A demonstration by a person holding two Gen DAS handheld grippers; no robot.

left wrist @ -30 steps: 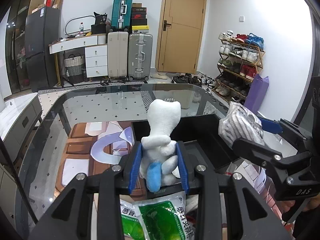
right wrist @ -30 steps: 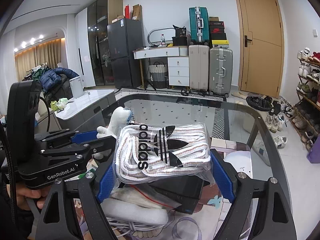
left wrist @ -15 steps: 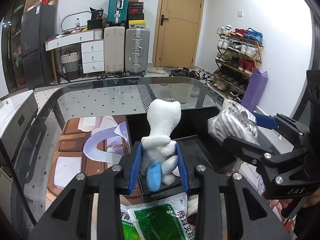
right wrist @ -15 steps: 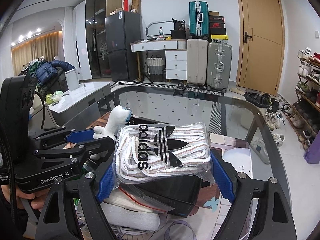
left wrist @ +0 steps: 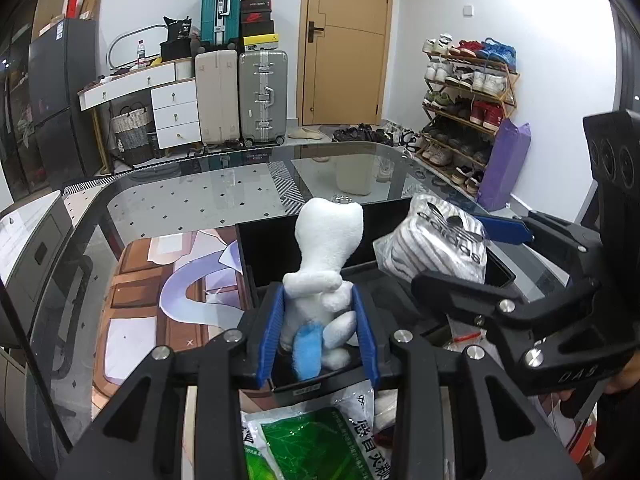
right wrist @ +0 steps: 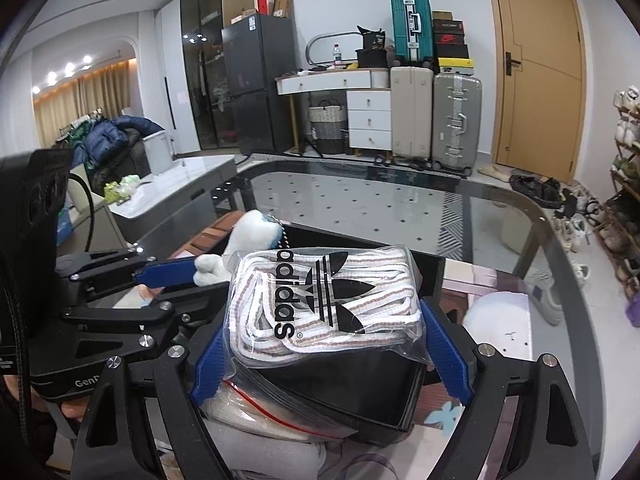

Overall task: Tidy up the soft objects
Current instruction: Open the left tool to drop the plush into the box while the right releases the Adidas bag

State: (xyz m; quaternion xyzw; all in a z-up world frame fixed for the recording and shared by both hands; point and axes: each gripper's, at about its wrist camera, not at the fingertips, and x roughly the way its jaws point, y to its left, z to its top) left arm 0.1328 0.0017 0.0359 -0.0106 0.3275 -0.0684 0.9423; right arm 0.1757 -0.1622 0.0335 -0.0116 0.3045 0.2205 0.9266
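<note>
My left gripper [left wrist: 318,330] is shut on a white plush toy [left wrist: 326,252] with a blue patch, which stands upright over the near part of a black box [left wrist: 256,248]. My right gripper [right wrist: 328,344] grips a clear bag of striped white socks [right wrist: 324,300] with a black trefoil logo, held above the same black box [right wrist: 360,396]. In the left wrist view the sock bag [left wrist: 436,246] hangs over the box's right side in the right gripper [left wrist: 472,256]. From the right wrist view the plush [right wrist: 250,236] and the left gripper [right wrist: 176,274] show at the left.
The box sits on a glass table [left wrist: 192,196] over a patterned mat [left wrist: 132,280]. A green printed packet [left wrist: 312,440] lies in front of the box. Under the sock bag lies a clear zip bag [right wrist: 256,404] with a red seal. Suitcases [left wrist: 240,96] and a shoe rack [left wrist: 464,92] stand beyond.
The right gripper has carried the sock bag a little lower and closer over the black box. The left gripper has stayed put with the plush.
</note>
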